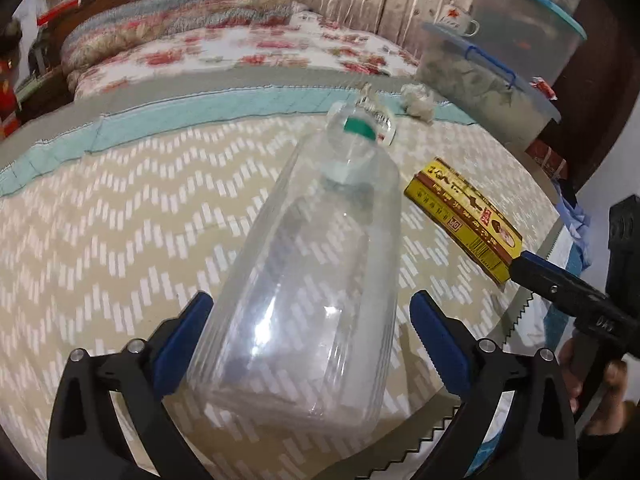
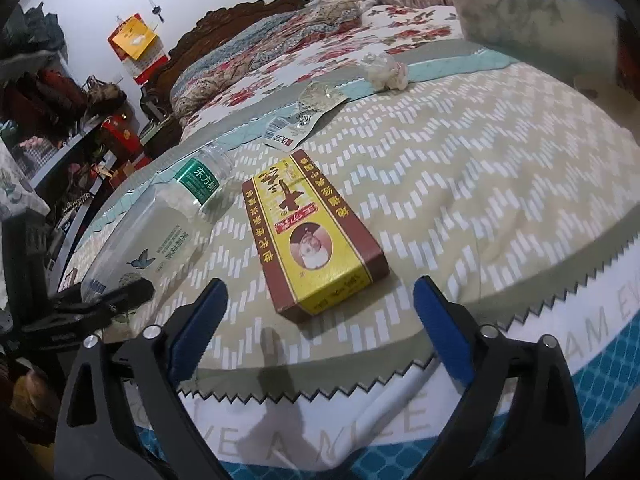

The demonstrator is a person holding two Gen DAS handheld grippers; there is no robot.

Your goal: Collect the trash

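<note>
A clear plastic bottle (image 1: 316, 264) with a green label lies on the round table, its base between the open fingers of my left gripper (image 1: 312, 332); the blue pads sit beside it, touching or nearly so. The bottle also shows in the right wrist view (image 2: 160, 224). A yellow and brown carton (image 2: 312, 232) lies flat just ahead of my open, empty right gripper (image 2: 320, 320). It shows in the left wrist view (image 1: 464, 216) with my right gripper (image 1: 532, 268) at its near end. A crumpled wrapper (image 2: 308, 116) and a wad of tissue (image 2: 388, 68) lie further back.
The table wears a beige zigzag cloth (image 2: 460, 184) with a sawtooth edge. Lidded plastic tubs (image 1: 492, 80) stand at the back right. A bed with a floral cover (image 1: 240, 48) lies behind the table. Cluttered shelves (image 2: 60, 112) stand at the left.
</note>
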